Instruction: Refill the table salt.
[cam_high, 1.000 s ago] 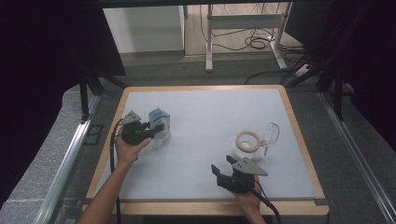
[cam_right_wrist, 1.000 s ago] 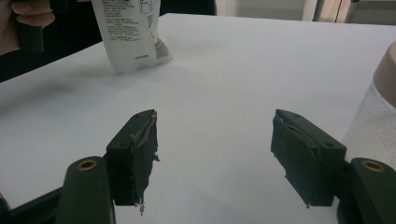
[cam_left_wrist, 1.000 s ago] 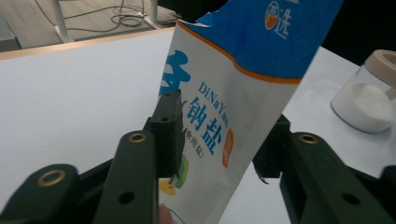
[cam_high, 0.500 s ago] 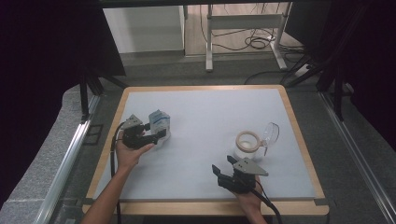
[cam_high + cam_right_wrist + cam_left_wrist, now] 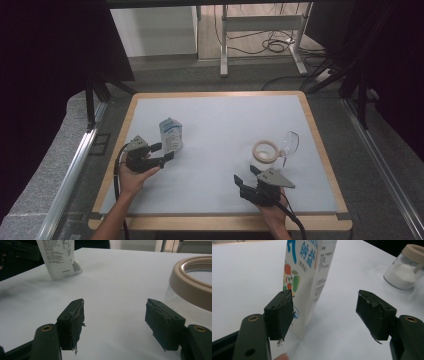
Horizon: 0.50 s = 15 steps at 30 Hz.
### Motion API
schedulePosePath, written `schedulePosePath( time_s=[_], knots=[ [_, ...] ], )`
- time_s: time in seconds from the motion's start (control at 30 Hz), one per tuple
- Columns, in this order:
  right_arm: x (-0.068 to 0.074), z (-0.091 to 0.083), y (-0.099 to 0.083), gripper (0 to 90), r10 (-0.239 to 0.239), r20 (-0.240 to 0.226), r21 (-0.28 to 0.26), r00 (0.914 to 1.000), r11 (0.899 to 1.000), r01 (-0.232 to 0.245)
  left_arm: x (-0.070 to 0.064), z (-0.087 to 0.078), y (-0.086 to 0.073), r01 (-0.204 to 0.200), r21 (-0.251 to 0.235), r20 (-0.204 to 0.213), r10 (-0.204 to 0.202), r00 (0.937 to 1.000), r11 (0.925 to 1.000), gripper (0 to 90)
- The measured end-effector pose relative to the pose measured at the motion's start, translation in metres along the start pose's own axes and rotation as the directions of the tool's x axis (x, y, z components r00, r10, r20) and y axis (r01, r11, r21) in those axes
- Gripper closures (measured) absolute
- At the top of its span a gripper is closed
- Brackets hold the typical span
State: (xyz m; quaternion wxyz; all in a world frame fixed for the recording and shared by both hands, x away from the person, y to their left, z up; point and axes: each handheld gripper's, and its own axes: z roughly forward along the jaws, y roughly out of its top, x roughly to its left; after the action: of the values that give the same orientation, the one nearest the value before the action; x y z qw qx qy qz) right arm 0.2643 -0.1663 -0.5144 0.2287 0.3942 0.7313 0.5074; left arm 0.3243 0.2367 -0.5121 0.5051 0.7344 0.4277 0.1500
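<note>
My left gripper (image 5: 161, 154) sits just beside the carton (image 5: 170, 134), jaws wide apart and holding nothing. In the left gripper view the carton (image 5: 309, 277) stands upright on the table (image 5: 225, 125), just past my left jaw, near it but not gripped. My right gripper (image 5: 246, 183) rests near the table's front edge, jaws apart too, with the jar (image 5: 265, 151) just ahead.

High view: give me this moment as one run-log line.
left claw: open, beside upright salt pouch | right claw: open, short of jar | jar lid: open, white powder inside | table
</note>
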Motion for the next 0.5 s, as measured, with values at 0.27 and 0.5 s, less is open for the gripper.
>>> schedulePosePath(
  time_s=[0.27, 0.5],
  knots=[
    [-0.01, -0.009, -0.001, 32.4, 0.008, 0.018, -0.008, 0.9998, 1.0, -0.007, -0.013, -0.011, -0.019, -0.005, 0.017, -0.006, 0.005, 1.0, 0.9998, 30.2],
    [-0.019, -0.023, -0.002, 36.6, -0.017, 0.024, -0.01, 0.9996, 1.0, 0.017, -0.027, -0.011, -0.031, -0.026, 0.05, 0.011, 0.025, 0.9996, 0.9984, 30.6]
  ],
)
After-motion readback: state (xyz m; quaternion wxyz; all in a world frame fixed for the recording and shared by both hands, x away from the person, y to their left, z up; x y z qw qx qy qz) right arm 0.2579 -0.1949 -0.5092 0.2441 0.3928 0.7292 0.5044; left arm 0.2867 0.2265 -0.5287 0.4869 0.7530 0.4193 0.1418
